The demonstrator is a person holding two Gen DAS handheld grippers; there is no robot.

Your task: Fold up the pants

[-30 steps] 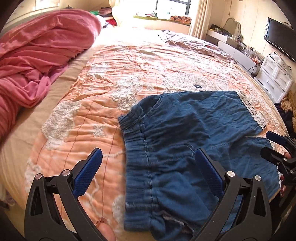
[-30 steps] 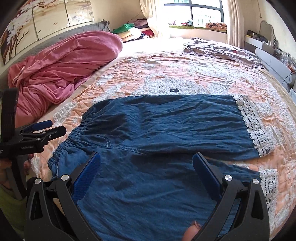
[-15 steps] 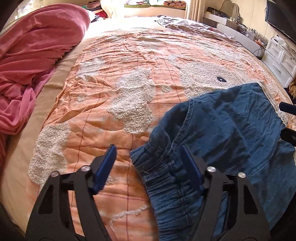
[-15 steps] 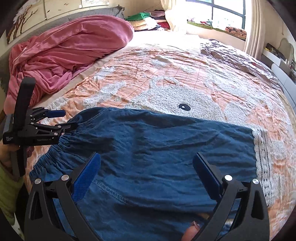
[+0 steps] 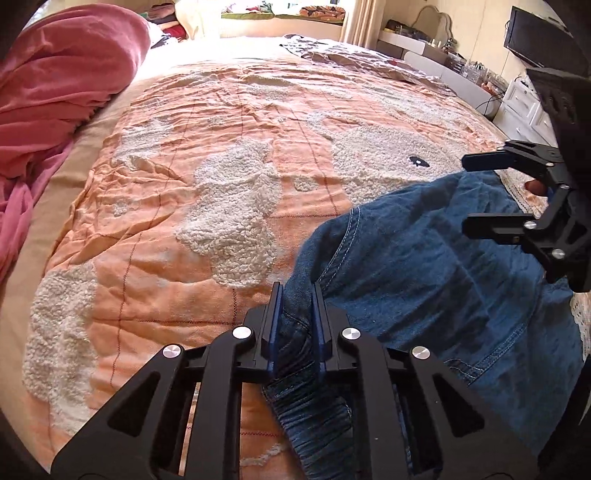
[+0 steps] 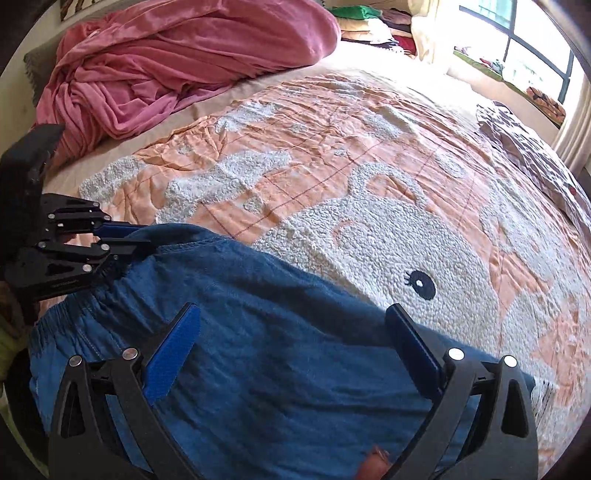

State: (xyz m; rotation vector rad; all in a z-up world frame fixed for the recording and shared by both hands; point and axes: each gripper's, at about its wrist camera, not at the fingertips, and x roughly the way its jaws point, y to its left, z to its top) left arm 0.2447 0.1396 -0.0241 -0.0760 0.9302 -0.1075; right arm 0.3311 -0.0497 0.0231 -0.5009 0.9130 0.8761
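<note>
Blue denim pants [image 5: 424, 277] with a lace hem [image 5: 517, 188] lie spread on the bed. My left gripper [image 5: 296, 291] has its jaws closing tight on the gathered elastic waistband at its far corner, with the fabric pinched between the blue pads. The right wrist view shows the left gripper [image 6: 140, 238] at the left edge, biting that same corner. My right gripper [image 6: 291, 310] hangs open over the middle of the pants [image 6: 277, 350], near their far edge, with nothing between its fingers. In the left wrist view the right gripper [image 5: 471, 194] is open above the leg end.
An orange quilt [image 5: 221, 166] with white fleecy animal shapes covers the bed. A heaped pink blanket [image 5: 55, 92] lies along the left side. A grey patterned cloth [image 5: 362, 59] lies at the far end. A white dresser [image 5: 524, 107] and a TV [image 5: 532, 29] stand to the right.
My left gripper went from wide open over the waistband to shut on its far corner. My right gripper slid across the pants toward their far edge and rolled, still open.
</note>
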